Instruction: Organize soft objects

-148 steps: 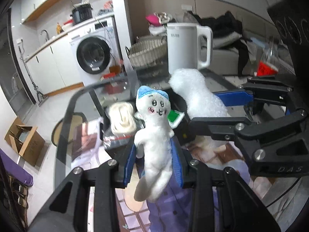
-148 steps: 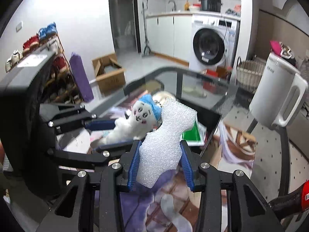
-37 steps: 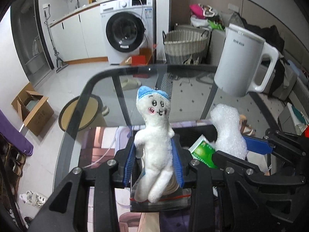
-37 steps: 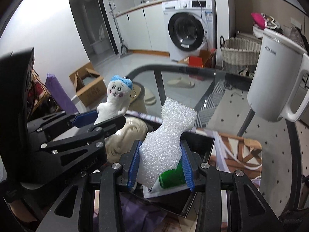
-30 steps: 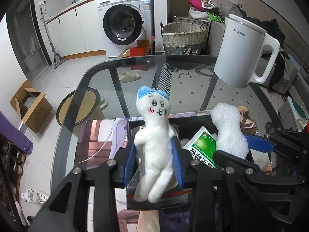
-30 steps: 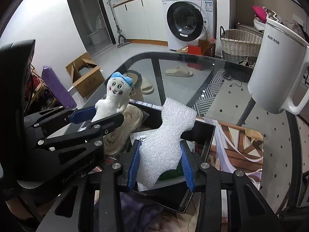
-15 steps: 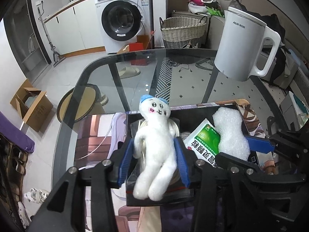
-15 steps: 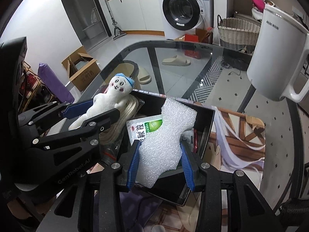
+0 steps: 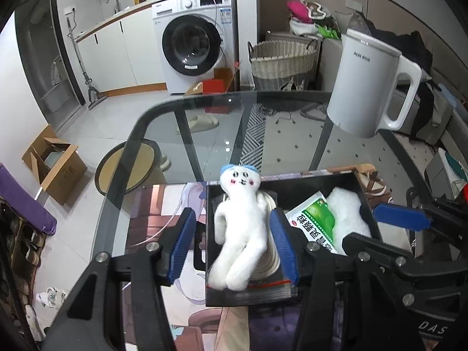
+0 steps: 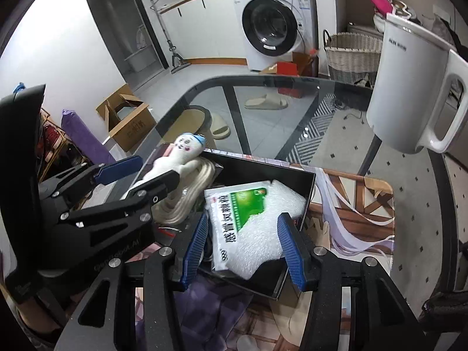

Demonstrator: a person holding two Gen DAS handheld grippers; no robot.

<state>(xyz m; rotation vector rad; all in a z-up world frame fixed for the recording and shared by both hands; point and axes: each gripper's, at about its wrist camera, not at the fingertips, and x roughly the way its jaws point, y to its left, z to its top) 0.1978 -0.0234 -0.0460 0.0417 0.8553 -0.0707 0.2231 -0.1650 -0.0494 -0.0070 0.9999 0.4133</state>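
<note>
My left gripper (image 9: 232, 244) is spread wide, its blue pads clear of the white plush doll (image 9: 238, 228) lying between them on a coil of white rope (image 10: 187, 196) at the left end of the black tray (image 9: 345, 180). My right gripper (image 10: 244, 251) is also spread, its pads apart from the white foam piece (image 10: 263, 234), which lies at the tray's right end partly under a green-and-white packet (image 10: 234, 213). Both grippers hang over the tray's near edge, tilted downward, side by side. The tray sits on a printed mat (image 10: 359, 201) near the near edge of the glass table (image 9: 222, 128); a white kettle (image 9: 368, 84) stands toward the far right edge, well apart.
</note>
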